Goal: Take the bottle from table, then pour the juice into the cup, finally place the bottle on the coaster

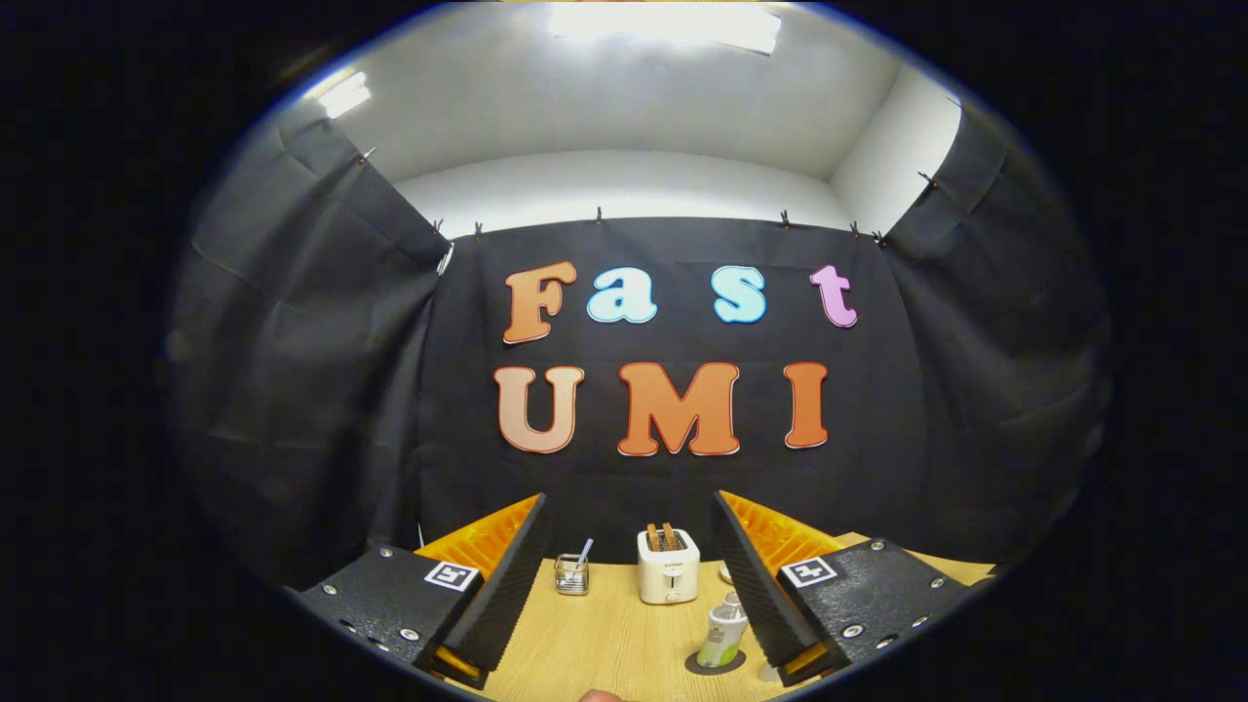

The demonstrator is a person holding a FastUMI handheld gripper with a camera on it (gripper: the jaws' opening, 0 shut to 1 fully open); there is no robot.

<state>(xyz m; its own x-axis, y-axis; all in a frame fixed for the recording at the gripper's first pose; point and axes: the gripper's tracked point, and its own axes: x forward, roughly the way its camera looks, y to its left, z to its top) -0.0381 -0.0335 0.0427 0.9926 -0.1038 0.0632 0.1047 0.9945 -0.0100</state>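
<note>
While the gripper [629, 575] hangs above the counter [604, 643] with its fingers spread wide and nothing between them, the bottle [722, 632] stands upright just inside the right finger [756, 585], low and close to its inner pad. It sits on a dark round coaster [715, 665], so by the look of things the last step is done or the take is only starting; I cannot tell which. The bottle looks like a small plastic one with a pale cap, white shoulder and green lower body: probably light, smooth and a little slippery, and likely to give if squeezed hard. The best hold seems the straight body below the shoulder, pads flat on opposite sides, firm but gentle. A toaster [668, 567] stands beyond the fingers, a glass [572, 574] with a straw beyond the left finger [507, 575]. Something pale peeks past the right finger, too hidden to name.
</note>
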